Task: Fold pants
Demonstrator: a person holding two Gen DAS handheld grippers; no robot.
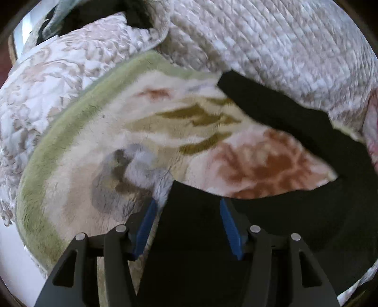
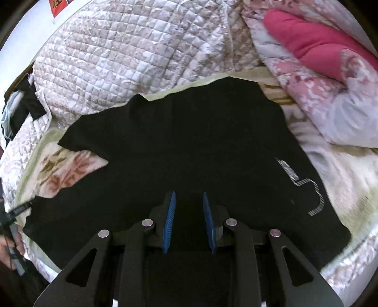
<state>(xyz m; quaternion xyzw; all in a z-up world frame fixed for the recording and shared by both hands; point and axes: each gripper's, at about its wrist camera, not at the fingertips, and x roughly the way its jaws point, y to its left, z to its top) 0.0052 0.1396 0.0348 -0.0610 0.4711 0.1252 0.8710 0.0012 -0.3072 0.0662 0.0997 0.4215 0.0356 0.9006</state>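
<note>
Black pants lie spread on a floral fleece blanket on a bed. In the left wrist view one leg runs up to the right and another part lies under my left gripper, which is open with its blue pads apart over the cloth edge. In the right wrist view my right gripper is open just above the middle of the pants. A silver logo shows on the pants at the right. The left gripper also shows at the far left in the right wrist view.
A quilted beige bedspread is bunched behind the pants. A pink floral duvet with a magenta lining lies at the right. Dark clothes lie at the far left. The blanket's green border curves along the left.
</note>
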